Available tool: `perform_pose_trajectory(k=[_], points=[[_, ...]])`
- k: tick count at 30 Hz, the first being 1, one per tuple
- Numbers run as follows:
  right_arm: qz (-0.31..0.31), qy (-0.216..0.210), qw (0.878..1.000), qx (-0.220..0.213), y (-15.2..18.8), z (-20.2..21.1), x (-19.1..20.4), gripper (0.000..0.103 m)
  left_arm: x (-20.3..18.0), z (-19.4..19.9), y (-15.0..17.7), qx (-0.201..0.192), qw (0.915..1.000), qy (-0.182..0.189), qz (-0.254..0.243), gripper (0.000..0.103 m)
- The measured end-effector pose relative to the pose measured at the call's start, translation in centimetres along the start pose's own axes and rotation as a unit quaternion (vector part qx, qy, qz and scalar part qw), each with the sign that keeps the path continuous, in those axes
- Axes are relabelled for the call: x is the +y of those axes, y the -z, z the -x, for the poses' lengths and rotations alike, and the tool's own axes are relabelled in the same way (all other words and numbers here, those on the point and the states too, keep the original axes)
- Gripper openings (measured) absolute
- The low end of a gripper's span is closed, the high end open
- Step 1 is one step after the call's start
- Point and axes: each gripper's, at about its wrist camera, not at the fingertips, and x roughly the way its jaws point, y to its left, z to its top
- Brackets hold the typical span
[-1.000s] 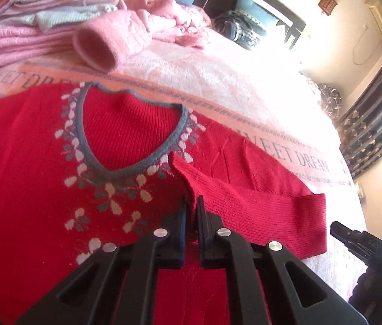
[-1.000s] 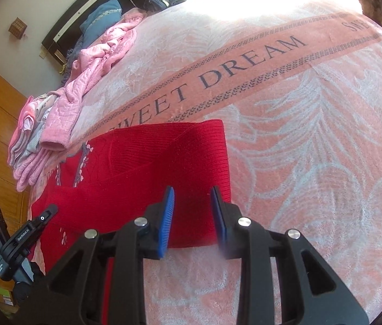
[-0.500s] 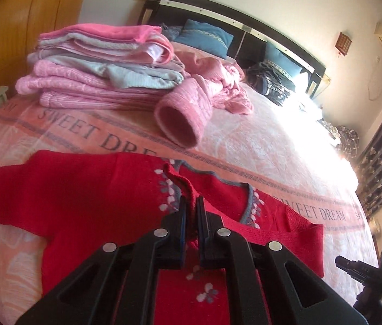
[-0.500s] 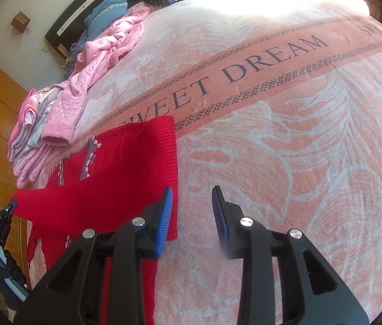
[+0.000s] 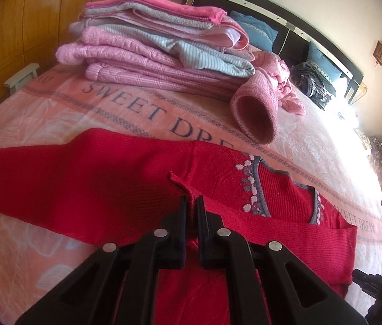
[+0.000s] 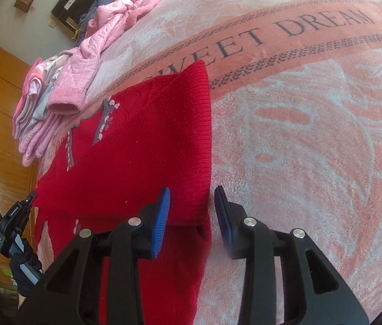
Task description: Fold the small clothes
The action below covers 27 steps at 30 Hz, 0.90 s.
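Across a bed spread with a pink "SWEET DREAM" blanket, a red sweater lies face up in the middle of being folded, a stack of folded pink and grey clothes rising behind it and a loose pink garment trailing toward the headboard. That stack suggests most of the load is done; on the sweater, one sleeve has been carried over the chest, while the other sleeve and the body folds look still to come. Half a second earlier the left view sat lower and farther back; now it has swung toward the far sleeve. Left gripper is clamped on a pinch of red knit. Right gripper hangs with its blue pads parted, holding nothing, above the folded sleeve's cuff edge, closer in over the cuff than before.
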Motion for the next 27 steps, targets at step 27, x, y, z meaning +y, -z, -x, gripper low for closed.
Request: perform_pose_trajectory(k=[27], points=[[0.064,0.050,0.996,0.023,1.2,-1.7,5.0,0.037,-1.9,-3.3,2.3,0.092,0.9948,0.041,-0.017,0.028]])
